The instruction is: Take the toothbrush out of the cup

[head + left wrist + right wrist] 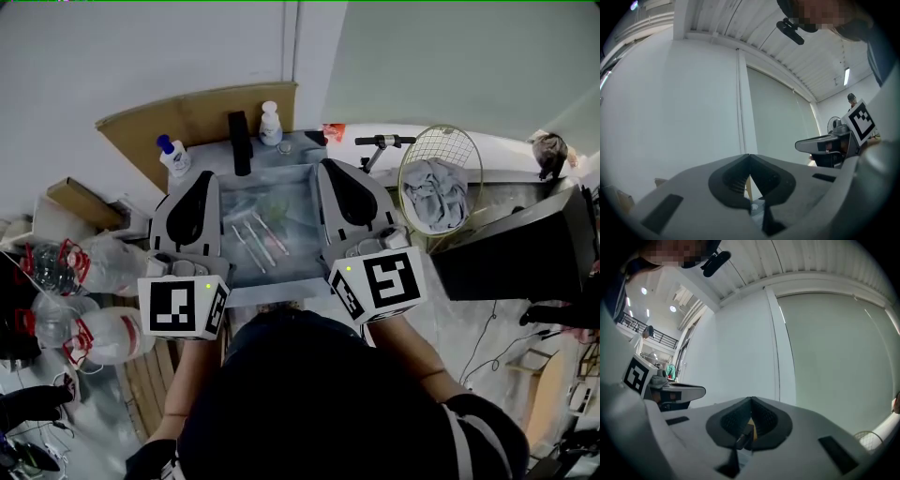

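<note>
Now, slim pale toothbrushes [255, 244] lie flat, side by side, at mid-counter [300, 202]. I hold the left hand-held gripper [204, 180] and right hand-held gripper [328, 169] level above the counter's sides. Both have jaws pressed together, nothing between.

You found the toothbrushes [251, 246] out in the open, lying flat on the grey tray [302, 246] near the middle of the head view. At least two slim, pale handles showed. They lay side by side, close together and roughly parallel, each running on a diagonal from upper left to lower right. None stood upright and none rested inside a container. You could not make out bristle ends or colours at that size. Just beyond their far ends sat a clear, faintly green shape [278, 204]; you could not tell whether it was the cup.
</note>
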{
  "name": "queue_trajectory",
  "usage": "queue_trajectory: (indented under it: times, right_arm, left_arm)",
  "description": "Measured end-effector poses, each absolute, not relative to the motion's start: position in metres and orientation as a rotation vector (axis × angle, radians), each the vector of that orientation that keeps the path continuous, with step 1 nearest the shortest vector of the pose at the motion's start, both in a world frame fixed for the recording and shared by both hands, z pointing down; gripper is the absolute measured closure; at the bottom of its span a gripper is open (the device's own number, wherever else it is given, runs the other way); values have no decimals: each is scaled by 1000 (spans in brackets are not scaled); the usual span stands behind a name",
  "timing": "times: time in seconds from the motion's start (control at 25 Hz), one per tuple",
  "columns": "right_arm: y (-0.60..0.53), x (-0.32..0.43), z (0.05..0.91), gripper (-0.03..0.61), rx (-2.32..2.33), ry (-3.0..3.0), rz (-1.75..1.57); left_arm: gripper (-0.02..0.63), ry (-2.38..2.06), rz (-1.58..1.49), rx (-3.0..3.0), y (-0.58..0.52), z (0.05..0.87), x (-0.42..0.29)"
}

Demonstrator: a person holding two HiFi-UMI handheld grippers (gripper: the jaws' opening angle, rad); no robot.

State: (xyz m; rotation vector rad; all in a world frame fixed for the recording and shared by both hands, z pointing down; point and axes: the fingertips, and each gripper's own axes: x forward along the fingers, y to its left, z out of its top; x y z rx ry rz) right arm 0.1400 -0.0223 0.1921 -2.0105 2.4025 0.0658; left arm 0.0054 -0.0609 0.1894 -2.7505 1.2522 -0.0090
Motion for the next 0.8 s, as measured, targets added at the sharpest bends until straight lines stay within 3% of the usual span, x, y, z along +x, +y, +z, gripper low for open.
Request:
queue_trajectory:
  times: [0.8]
  right_arm:
    - [-6,177,220,551,-2017,2377,39]
  left_arm:
    - [594,1259,0,-2717,-39,215,35]
